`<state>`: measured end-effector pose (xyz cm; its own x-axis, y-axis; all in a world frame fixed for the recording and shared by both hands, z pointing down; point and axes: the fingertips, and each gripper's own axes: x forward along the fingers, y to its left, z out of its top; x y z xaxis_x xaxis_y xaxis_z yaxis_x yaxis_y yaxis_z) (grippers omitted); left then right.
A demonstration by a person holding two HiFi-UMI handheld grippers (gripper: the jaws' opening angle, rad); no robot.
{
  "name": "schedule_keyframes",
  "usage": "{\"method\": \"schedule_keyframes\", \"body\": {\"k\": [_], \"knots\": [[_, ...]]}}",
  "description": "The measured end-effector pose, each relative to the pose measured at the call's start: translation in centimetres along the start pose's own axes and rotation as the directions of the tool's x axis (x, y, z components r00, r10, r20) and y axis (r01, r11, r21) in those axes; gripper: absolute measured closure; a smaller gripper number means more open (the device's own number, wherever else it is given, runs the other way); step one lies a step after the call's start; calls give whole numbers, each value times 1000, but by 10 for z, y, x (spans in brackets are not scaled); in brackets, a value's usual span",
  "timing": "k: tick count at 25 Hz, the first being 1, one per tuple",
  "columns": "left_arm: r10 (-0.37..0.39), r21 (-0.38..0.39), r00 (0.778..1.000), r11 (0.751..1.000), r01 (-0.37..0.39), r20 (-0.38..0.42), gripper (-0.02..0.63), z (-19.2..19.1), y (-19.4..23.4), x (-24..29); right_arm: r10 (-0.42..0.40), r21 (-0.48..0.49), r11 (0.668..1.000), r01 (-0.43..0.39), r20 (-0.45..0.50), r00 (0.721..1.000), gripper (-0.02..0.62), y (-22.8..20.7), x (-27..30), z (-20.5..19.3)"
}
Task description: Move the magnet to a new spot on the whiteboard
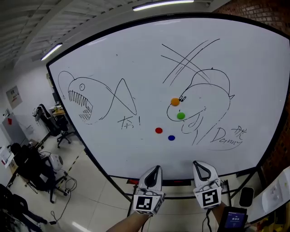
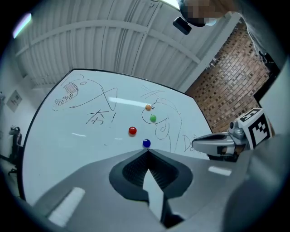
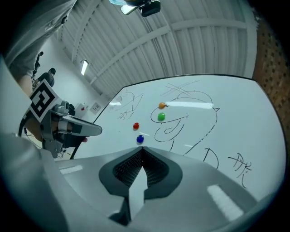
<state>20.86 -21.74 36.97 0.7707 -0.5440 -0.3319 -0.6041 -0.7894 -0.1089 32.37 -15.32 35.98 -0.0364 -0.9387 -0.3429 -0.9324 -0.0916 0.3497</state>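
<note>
Below the whiteboard [image 1: 136,54], left gripper [image 1: 156,169] and right gripper [image 1: 198,165] hang clenched, empty; open one before reaching the magnet [image 1: 171,137] (blue, lowest)

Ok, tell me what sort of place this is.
Most likely an office or a workshop-style lab. A large, drawn-on whiteboard fills the view. Office chairs stand off to the left. There is a brick wall, and strip lights hang under a ribbed ceiling.

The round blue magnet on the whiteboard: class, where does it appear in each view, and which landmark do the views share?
Head view: round blue magnet, centre, below middle.
Left gripper view: blue magnet, near picture centre.
Right gripper view: blue magnet, near picture centre.
Shared landmark: round red magnet, up-left of it everywhere.
</note>
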Motion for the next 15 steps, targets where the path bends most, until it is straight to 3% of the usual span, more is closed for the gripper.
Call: {"method": "schedule_keyframes", "body": {"k": [8,15], "knots": [[-44,73,997,997,38,71,606,20,23,56,-21,-26,999,22,14,1000,588,2,41,7],[39,153,995,987,-52,89,604,35,42,96,-27,-89,996,27,0,1000,588,-5,48,13]]}}
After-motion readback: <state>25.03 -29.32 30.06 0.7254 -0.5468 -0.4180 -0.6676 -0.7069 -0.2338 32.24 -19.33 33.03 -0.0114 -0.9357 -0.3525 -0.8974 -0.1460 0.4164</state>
